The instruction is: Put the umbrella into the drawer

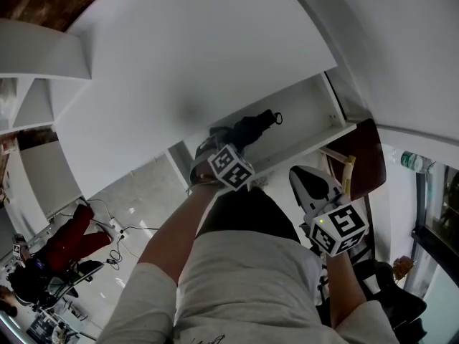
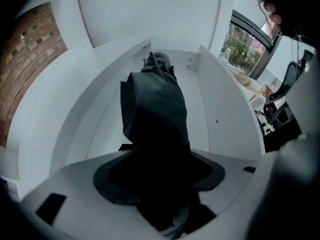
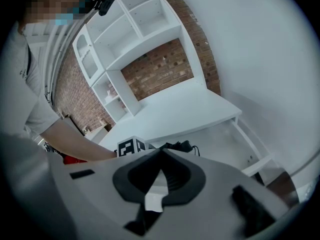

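while the left claw (image 2: 159, 174) is clenched around the folded black umbrella (image 2: 155, 109), the umbrella reaches lengthwise into the open white drawer (image 2: 220, 119), between its side walls. the right claw (image 3: 161, 156) hangs outside the drawer, its tips pressed together with nothing between them. the right gripper view takes in the left gripper's marker cube (image 3: 131, 146) and the tall white shelves (image 3: 130, 29). the left gripper view alone shows greenery through a window (image 2: 245, 49).
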Action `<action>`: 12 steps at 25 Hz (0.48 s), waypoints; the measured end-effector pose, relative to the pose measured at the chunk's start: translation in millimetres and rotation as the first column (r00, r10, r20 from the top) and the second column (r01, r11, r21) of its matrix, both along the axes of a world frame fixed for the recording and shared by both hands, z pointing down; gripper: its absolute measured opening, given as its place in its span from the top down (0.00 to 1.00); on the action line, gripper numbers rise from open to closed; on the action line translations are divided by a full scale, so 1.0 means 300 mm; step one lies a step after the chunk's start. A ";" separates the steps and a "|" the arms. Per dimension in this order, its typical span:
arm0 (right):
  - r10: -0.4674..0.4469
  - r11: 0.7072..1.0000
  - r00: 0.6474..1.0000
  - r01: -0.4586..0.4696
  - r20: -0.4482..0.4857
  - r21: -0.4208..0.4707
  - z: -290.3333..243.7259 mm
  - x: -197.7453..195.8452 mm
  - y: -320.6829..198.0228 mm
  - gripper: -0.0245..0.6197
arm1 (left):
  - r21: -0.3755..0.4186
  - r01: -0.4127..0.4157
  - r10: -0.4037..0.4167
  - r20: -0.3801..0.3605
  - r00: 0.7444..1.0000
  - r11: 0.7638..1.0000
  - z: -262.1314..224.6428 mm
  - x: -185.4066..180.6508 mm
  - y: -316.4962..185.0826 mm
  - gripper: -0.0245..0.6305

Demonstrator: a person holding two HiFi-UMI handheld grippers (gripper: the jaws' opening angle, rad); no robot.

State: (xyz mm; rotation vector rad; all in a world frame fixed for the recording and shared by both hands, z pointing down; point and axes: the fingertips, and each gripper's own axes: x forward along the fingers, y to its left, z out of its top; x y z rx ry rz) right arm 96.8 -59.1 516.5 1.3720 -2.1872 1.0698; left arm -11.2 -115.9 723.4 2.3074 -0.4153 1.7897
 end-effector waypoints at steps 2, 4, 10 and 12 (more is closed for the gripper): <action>0.000 1.000 1.000 0.000 0.001 0.000 0.001 0.002 0.000 0.91 | -0.005 -0.005 0.005 0.016 1.000 1.000 0.009 0.000 0.000 0.53; 0.000 1.000 1.000 0.000 0.003 0.000 0.001 0.006 0.001 0.91 | -0.015 -0.015 0.015 0.037 0.999 1.000 0.020 0.001 0.005 0.53; 0.006 1.000 1.000 -0.006 -0.002 0.003 0.000 0.028 0.005 0.91 | -0.053 -0.023 0.029 0.110 0.994 0.998 0.058 -0.011 0.019 0.53; 0.013 1.000 1.000 -0.013 -0.002 0.006 -0.002 0.038 0.007 0.91 | -0.056 -0.024 0.031 0.124 0.992 0.998 0.063 -0.016 0.021 0.53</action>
